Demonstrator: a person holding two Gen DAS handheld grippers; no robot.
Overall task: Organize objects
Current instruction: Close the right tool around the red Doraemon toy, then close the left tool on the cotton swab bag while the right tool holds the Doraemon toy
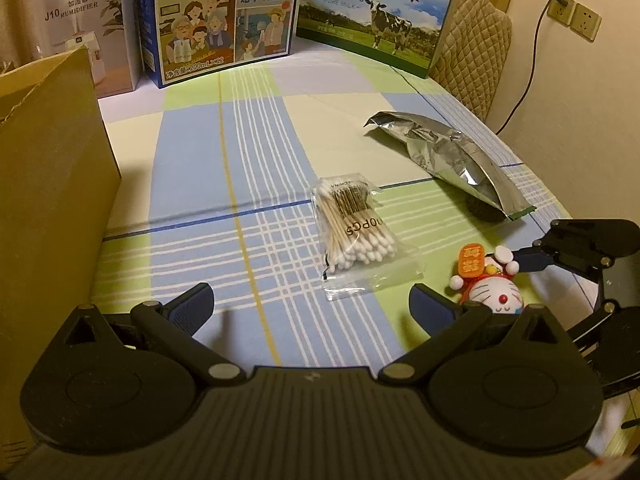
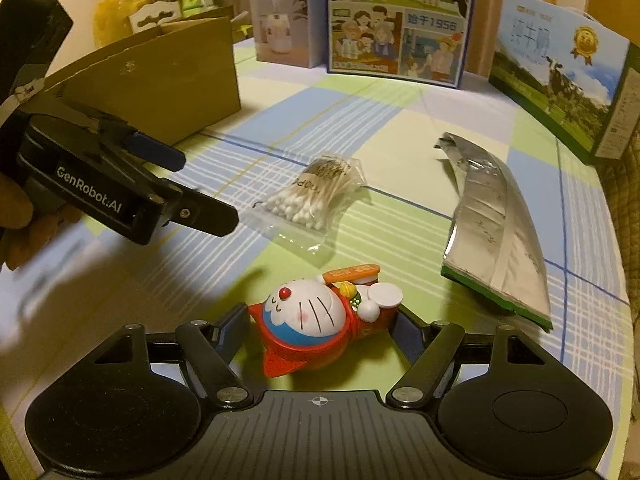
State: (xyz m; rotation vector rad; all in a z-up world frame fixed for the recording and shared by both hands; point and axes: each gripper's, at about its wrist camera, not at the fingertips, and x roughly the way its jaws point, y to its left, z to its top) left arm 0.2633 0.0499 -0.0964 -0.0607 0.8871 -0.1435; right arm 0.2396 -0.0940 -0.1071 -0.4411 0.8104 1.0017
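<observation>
1. Looking along my left gripper [image 1: 311,306], I see its two blue-padded fingers spread wide with nothing between them, only the checked cloth of the desk [image 1: 192,168] below. Just ahead lies a clear bag of cotton swabs [image 1: 358,232], flat on the cloth. Farther right lies a crumpled silver foil pouch [image 1: 452,156], well apart from the swabs. A brown cardboard box [image 1: 52,184] stands at the left edge. At the back stand a humidifier box [image 1: 80,28], a blue milk carton box [image 1: 224,20] and a green pure milk box [image 1: 376,28]. At lower right a small Doraemon figurine [image 1: 490,284] lies on the cloth, with my right gripper [image 1: 524,258] reaching around it.

2. Looking along my right gripper [image 2: 320,326], I see its fingers standing apart on either side of the Doraemon figurine [image 2: 316,316], which lies on its back between them; the fingers are close to its sides, and I cannot tell whether the pads touch it. My left gripper [image 2: 200,188] hovers at the left, fingers apart, pointing toward the bag of cotton swabs [image 2: 316,196]. The silver foil pouch [image 2: 496,232] lies to the right, the cardboard box [image 2: 160,80] stands at the back left, and the three printed boxes line the far edge of the desk [image 2: 400,120].
</observation>
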